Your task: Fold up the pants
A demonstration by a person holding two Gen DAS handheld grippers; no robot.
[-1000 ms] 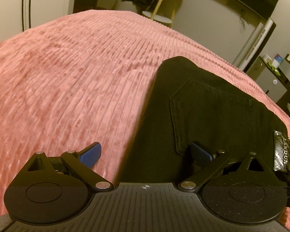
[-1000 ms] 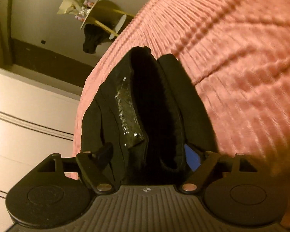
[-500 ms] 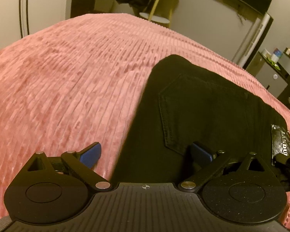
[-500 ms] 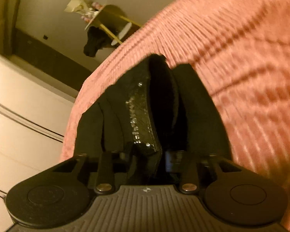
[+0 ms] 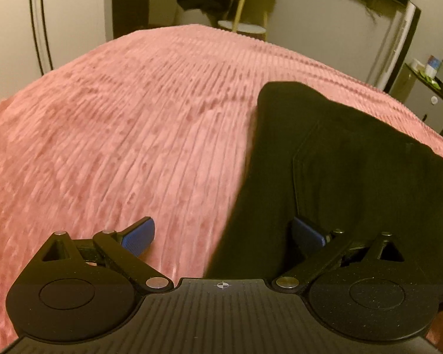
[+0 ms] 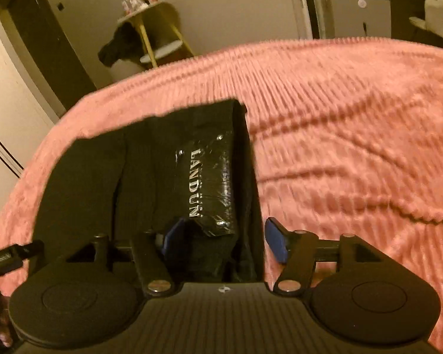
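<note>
Pink ribbed bedspread (image 5: 118, 147) underfoot for everything, dim bedroom beyond.

Nearest, in the left wrist view: left gripper (image 5: 223, 234) spread wide, nothing between the blue pads (image 5: 138, 236). One pad over bare bedspread at 8 o'clock, the other over dark cloth at 4 o'clock; contact with the cloth not clear.

Nearest, in the right wrist view: right gripper (image 6: 224, 240) half spread, jaws just reopened after a pinch. Waistband (image 6: 242, 191) and shiny label (image 6: 209, 177) between the pads, one pad tucked against the label's lower corner at 7 o'clock, the other standing clear at 4 o'clock. No real clamp, going by the gap.

Further out: pants (image 5: 325, 162), black, lying on the bedspread, filling 1 to 5 o'clock of the left view with a back pocket (image 5: 354, 171) facing up. Layers stacked, so partly folded already.

Handling, as a judgement: soft and limp, moderate weight, no stiffness except at waistband and label. Thick doubled edges grippy enough; single layers likely to slip or drag on the ribbed cover. Best hold at waistband corner with the right, outer seam edge near the pocket with the left, lifting both together.

Farthest: small table (image 6: 153, 29) at 11 o'clock, dark garment (image 6: 118, 47) hanging off it, cabinet (image 5: 428, 100) at 2 o'clock.
</note>
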